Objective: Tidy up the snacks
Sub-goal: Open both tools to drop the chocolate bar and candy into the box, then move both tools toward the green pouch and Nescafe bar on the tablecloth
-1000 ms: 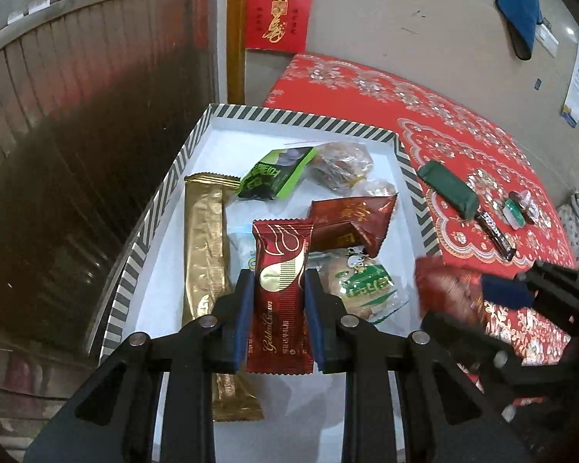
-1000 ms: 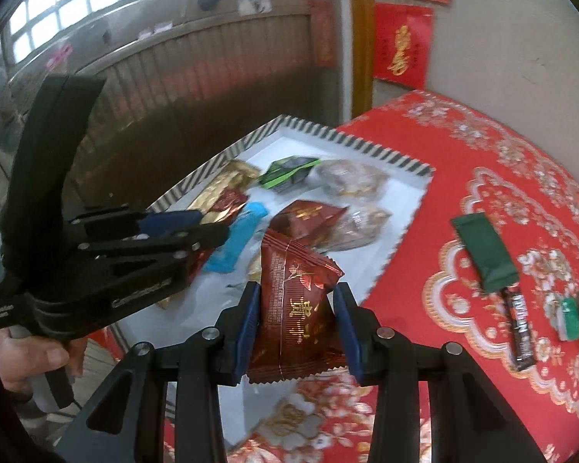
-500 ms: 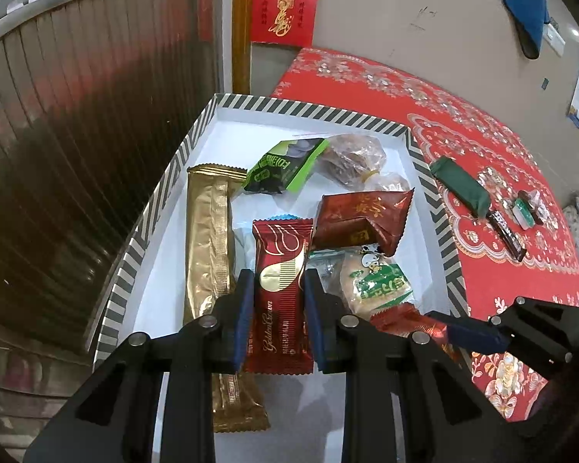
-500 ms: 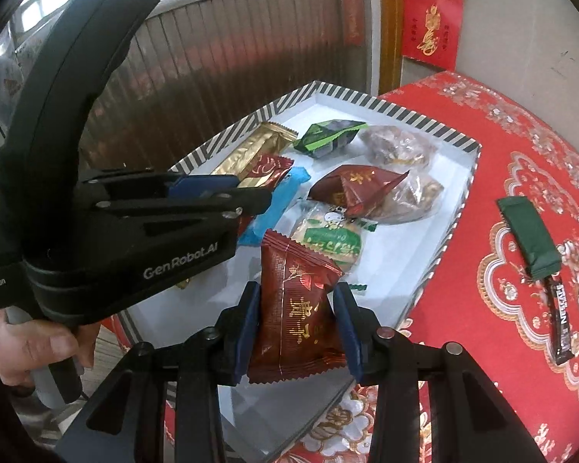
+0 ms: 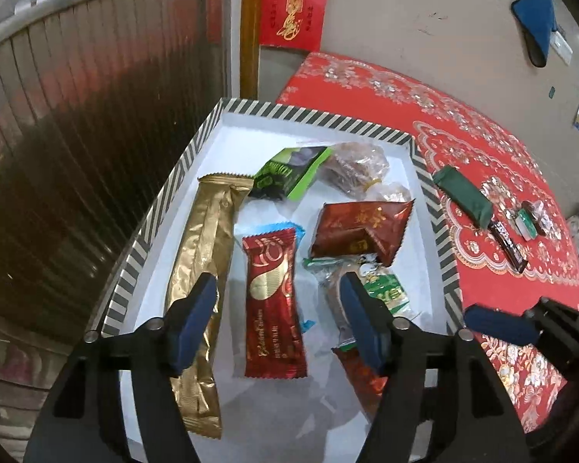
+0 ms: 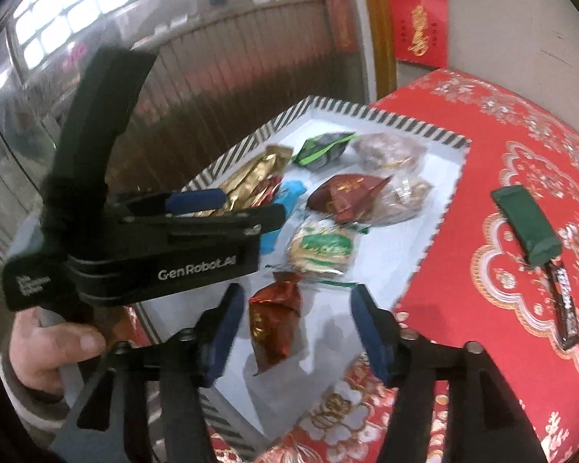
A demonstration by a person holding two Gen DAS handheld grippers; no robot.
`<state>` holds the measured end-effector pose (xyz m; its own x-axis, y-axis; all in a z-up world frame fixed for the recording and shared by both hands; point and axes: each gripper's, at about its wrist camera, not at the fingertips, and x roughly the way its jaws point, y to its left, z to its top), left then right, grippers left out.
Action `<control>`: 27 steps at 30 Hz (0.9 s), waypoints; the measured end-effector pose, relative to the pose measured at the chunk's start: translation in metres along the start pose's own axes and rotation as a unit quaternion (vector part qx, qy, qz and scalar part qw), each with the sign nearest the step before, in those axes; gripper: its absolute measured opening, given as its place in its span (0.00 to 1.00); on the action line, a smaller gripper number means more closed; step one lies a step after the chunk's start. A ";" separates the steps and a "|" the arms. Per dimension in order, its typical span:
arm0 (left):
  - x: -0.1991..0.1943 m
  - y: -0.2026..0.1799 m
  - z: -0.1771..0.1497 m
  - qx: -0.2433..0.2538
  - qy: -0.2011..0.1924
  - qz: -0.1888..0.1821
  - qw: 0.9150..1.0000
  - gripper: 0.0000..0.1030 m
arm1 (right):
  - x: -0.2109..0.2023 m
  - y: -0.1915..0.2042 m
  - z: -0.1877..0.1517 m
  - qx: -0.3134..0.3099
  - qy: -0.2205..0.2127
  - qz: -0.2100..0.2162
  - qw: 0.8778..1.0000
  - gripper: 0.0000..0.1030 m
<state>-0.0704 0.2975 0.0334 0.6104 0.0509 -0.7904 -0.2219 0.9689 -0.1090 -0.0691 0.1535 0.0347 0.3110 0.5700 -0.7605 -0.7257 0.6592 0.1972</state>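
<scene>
A white box with a striped rim (image 5: 162, 208) (image 6: 440, 227) holds several snacks. My left gripper (image 5: 276, 318) is open above a red chocolate bar (image 5: 272, 305) that lies loose between its fingers, next to a long gold bar (image 5: 204, 270). My right gripper (image 6: 297, 332) is open above a dark red snack packet (image 6: 276, 324) lying at the box's near edge; its corner also shows in the left wrist view (image 5: 361, 376). Both grippers hold nothing. The left gripper (image 6: 197, 200) shows at the left of the right wrist view.
In the box also lie a green packet (image 5: 289, 173), a clear bag (image 5: 357, 168), another dark red packet (image 5: 361, 231) and a green-labelled cake (image 6: 322, 249). On the red tablecloth (image 5: 482, 146) lie a dark green pouch (image 5: 463, 196), a dark bar (image 6: 567, 306) and small sweets (image 5: 530, 220).
Both grippers have opened. The left let go of the red chocolate bar, the right let go of the dark red packet, which now lies in the box.
</scene>
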 end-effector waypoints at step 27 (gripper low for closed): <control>-0.014 -0.115 0.017 0.055 -0.005 -0.044 0.998 0.74 | -0.098 -0.139 -0.051 0.125 -0.065 -0.121 0.983 0.77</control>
<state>-0.0408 0.1897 0.0668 0.6307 -0.0331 -0.7753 -0.0839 0.9903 -0.1105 -0.0300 -0.0188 0.0502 0.5425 0.4292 -0.7221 -0.4528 0.8735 0.1789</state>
